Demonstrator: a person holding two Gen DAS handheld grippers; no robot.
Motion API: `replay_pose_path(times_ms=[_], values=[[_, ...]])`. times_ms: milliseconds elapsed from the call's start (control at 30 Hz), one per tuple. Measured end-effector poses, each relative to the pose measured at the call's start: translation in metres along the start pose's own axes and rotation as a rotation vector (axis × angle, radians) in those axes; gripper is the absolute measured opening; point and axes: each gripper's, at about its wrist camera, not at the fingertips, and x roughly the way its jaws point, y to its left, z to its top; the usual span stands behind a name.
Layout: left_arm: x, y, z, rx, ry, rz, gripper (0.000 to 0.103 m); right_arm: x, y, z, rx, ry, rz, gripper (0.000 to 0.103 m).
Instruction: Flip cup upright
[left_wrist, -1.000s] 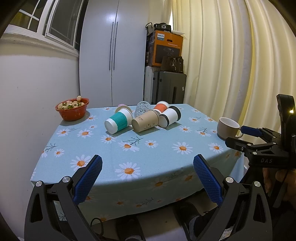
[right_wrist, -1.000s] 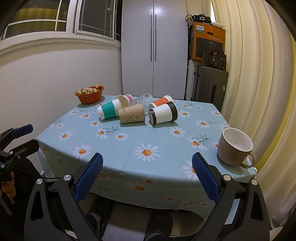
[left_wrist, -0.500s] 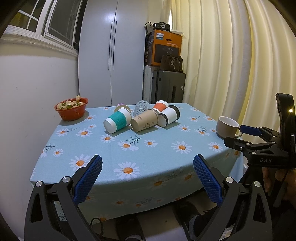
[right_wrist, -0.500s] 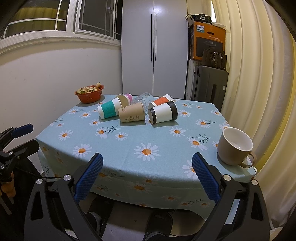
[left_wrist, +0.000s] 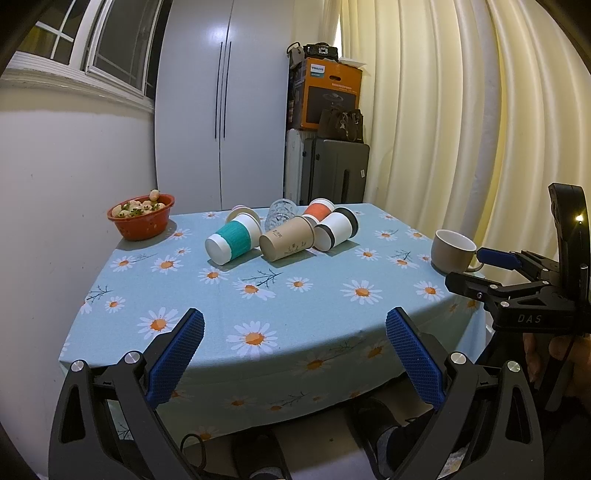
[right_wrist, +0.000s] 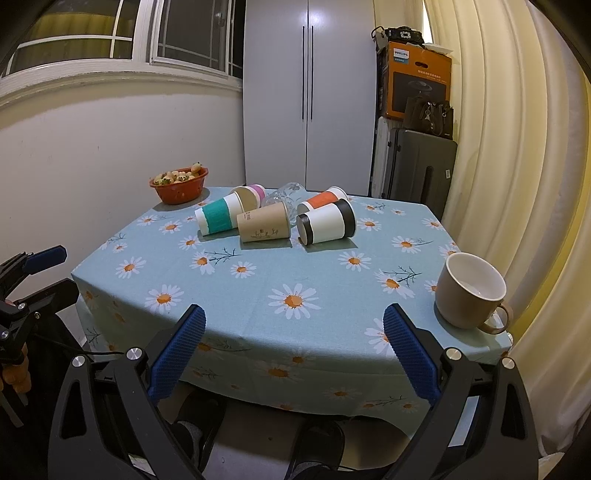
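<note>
Across the round table, a light-blue daisy-print tablecloth (right_wrist: 258, 280) is spread, and a cluster of paper cups is laid on its side near the middle: a teal-banded white cup (right_wrist: 216, 218), a brown kraft cup (right_wrist: 263, 226), a white cup with black ends (right_wrist: 327, 226), an orange-banded cup (right_wrist: 320, 199) and a pink-rimmed cup (right_wrist: 251, 194), with a clear cut-glass tumbler (right_wrist: 284, 195) among them. A beige ceramic mug (right_wrist: 469, 295) is stood upright at the right edge, and an orange bowl of fruit (right_wrist: 180, 184) at the far left. White wardrobe doors (right_wrist: 308, 92) and cream curtains (right_wrist: 517, 147) are seen behind. The left gripper (left_wrist: 294, 354) and right gripper (right_wrist: 293, 350) are held wide apart, empty, short of the table's near edge. Compared with a second ago, nothing on the table is displaced; only a slight shift in the left view is noted.
</note>
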Motion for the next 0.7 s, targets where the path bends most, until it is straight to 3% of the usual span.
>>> replay_pose_path(times_ms=[700], values=[[0.0002, -0.0013, 0.0000, 0.002, 0.004, 0.000, 0.096, 0.0012, 0.0014, 0.0003, -0.006, 0.011, -0.001, 0.096]])
